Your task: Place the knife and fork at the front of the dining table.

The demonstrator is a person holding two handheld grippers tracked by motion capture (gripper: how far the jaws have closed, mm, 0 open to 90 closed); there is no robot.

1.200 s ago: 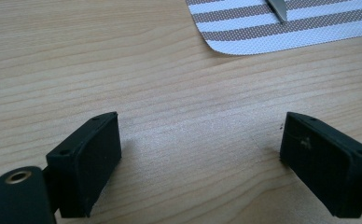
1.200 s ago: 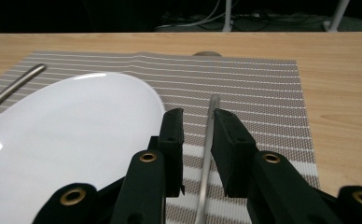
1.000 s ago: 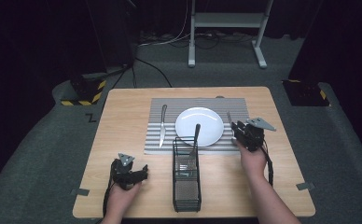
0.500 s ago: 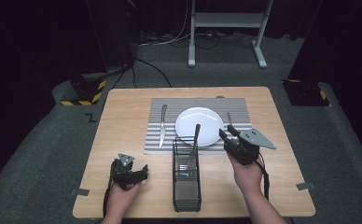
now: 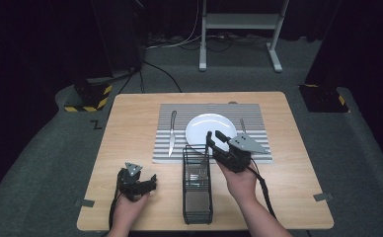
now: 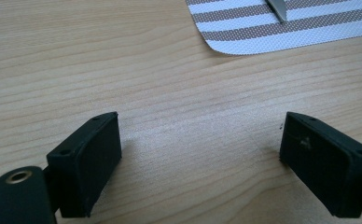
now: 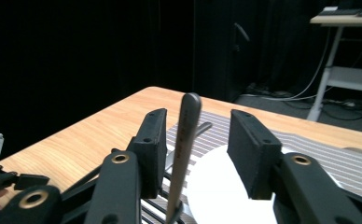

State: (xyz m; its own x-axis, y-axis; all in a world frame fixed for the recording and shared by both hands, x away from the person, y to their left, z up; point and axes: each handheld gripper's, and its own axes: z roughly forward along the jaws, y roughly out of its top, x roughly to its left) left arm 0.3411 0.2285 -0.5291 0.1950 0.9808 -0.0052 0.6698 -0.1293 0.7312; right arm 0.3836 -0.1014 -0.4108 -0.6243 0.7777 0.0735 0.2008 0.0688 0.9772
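A black wire caddy (image 5: 197, 197) stands at the table's front middle. A metal utensil handle (image 7: 184, 144) sticks up out of it. My right gripper (image 5: 213, 138) (image 7: 197, 140) hovers over the caddy's far end. Its jaws have just been opening, and the handle stands between them, close to the left pad (image 7: 155, 144) but not pressed. Beyond lies a white plate (image 5: 207, 126) on a striped placemat (image 5: 251, 111), with a knife (image 5: 172, 132) to its left and a fork (image 5: 242, 126) to its right. My left gripper (image 5: 139, 182) (image 6: 200, 158) rests open on bare wood at the front left.
The wooden table (image 5: 130, 123) has free room on its left and right sides. The placemat's corner (image 6: 263, 32) and the knife tip (image 6: 277, 8) lie ahead of my left gripper. Dark floor, cables and a grey stand (image 5: 239, 29) lie beyond the table.
My right gripper has moved left from beside the fork to the caddy's far end, rising a little, and now straddles the upright handle. The left gripper has stayed put.
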